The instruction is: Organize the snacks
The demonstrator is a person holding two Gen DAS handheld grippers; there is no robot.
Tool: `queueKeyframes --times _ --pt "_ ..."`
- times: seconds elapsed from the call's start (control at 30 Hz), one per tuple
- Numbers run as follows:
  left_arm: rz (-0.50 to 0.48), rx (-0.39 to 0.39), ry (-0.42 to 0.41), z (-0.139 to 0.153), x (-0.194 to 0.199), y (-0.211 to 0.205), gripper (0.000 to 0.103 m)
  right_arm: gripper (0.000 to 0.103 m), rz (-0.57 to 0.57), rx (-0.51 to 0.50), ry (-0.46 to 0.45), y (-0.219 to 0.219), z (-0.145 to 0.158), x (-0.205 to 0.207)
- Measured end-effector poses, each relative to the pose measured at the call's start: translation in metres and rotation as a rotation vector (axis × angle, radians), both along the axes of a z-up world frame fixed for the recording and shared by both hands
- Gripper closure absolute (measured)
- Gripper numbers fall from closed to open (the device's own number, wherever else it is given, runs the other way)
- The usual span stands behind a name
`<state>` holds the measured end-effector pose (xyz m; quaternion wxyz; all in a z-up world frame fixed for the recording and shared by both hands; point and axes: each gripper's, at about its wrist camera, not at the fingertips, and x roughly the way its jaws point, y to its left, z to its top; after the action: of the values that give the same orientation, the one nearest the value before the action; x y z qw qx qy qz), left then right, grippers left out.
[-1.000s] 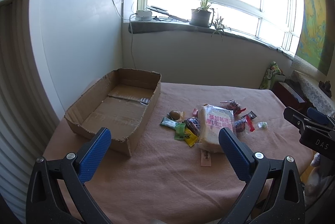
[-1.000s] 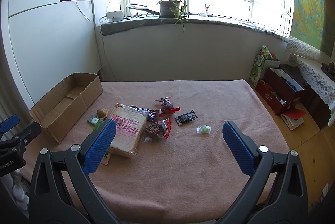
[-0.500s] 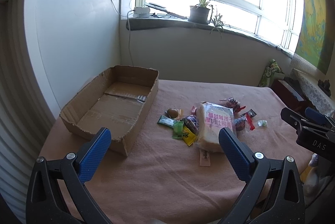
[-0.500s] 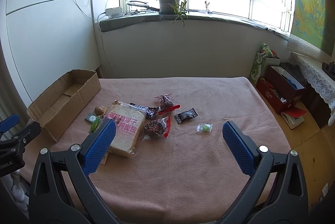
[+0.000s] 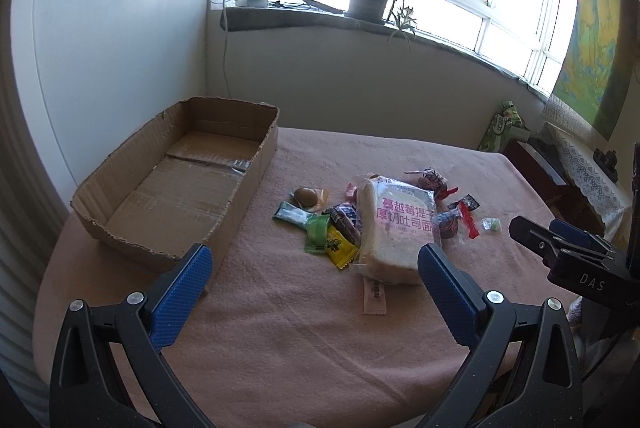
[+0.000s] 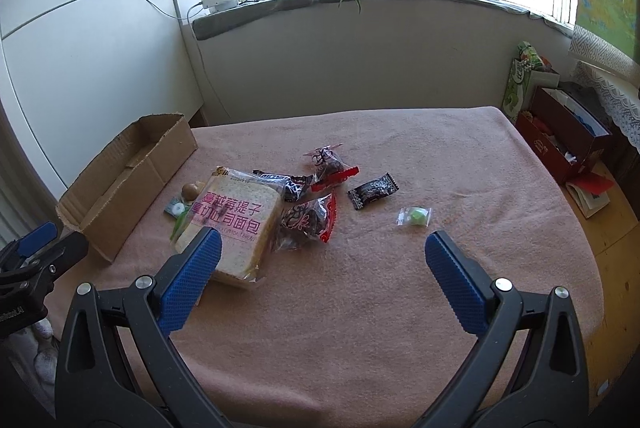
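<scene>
The left wrist view looks straight into the cardboard box (image 5: 176, 184) at the left of the pink-covered table (image 5: 280, 340), showing its bare taped floor, and it alone shows the flat beige sachet (image 5: 374, 295) lying in front of the bagged sliced bread (image 5: 394, 228), plus the green packet (image 5: 318, 234) and yellow packet (image 5: 339, 246) just left of the loaf. The right wrist view sees the box only from its end (image 6: 124, 184), but shows plainly the right side of the pile: the black wrapper (image 6: 373, 190), the small clear-wrapped green candy (image 6: 414, 217) lying apart from the rest, and the dark red-edged bag (image 6: 306, 222) touching the bread (image 6: 228, 224). The left gripper (image 5: 314, 282) hovers over the near table with its blue pads spread wide, holding and touching nothing. The right gripper (image 6: 322, 270) is likewise wide apart and empty, its left pad overlapping the near corner of the loaf in the picture, though whether they touch is unclear. Each gripper appears at the other view's edge, cut off. The wrappers behind the loaf overlap and are hard to tell apart.
</scene>
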<state>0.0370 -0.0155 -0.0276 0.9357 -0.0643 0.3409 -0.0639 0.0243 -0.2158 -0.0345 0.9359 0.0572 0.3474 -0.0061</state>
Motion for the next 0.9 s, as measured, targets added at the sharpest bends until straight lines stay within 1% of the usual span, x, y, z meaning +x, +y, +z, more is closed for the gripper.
queueKeyframes --times 0.1,0.2,0.27,0.3,0.37,0.43,0.5,0.57,0.6,0.67,0.7,0.77,0.83,0.9 --pt "-0.027 -0.045 0.031 -0.008 0.008 -0.003 0.003 0.0 0.041 0.056 0.028 -0.001 -0.01 0.008" --pt "-0.052 -0.075 0.06 -0.016 0.017 -0.006 0.008 0.009 0.082 0.13 0.069 -0.002 -0.021 0.019" --pt "-0.071 -0.092 0.075 -0.019 0.022 -0.008 0.015 0.017 0.11 0.182 0.094 -0.002 -0.029 0.026" --pt "-0.084 -0.108 0.085 -0.022 0.025 -0.009 0.016 0.019 0.126 0.206 0.105 -0.001 -0.032 0.029" --pt "-0.108 -0.149 0.109 -0.027 0.032 -0.01 0.024 0.026 0.156 0.245 0.123 0.0 -0.037 0.034" --pt "-0.123 -0.177 0.128 -0.032 0.039 -0.011 0.031 0.028 0.184 0.289 0.138 0.002 -0.043 0.04" --pt "-0.134 -0.191 0.142 -0.036 0.045 -0.013 0.034 0.031 0.211 0.343 0.155 0.003 -0.048 0.047" --pt "-0.152 -0.203 0.154 -0.039 0.049 -0.016 0.041 0.035 0.228 0.391 0.177 0.004 -0.054 0.054" --pt "-0.16 -0.209 0.161 -0.041 0.052 -0.018 0.042 0.036 0.232 0.408 0.189 0.004 -0.058 0.057" --pt "-0.173 -0.217 0.17 -0.044 0.057 -0.022 0.046 0.043 0.247 0.442 0.206 0.005 -0.063 0.063" --pt "-0.18 -0.219 0.175 -0.045 0.059 -0.023 0.047 0.045 0.253 0.46 0.213 0.006 -0.065 0.065" --pt "-0.189 -0.224 0.182 -0.048 0.062 -0.026 0.049 0.051 0.26 0.489 0.229 0.007 -0.069 0.07" --pt "-0.196 -0.231 0.194 -0.052 0.066 -0.027 0.053 0.052 0.262 0.509 0.244 0.007 -0.073 0.075" --pt "-0.202 -0.238 0.203 -0.053 0.069 -0.028 0.054 0.052 0.258 0.526 0.252 0.007 -0.076 0.079"
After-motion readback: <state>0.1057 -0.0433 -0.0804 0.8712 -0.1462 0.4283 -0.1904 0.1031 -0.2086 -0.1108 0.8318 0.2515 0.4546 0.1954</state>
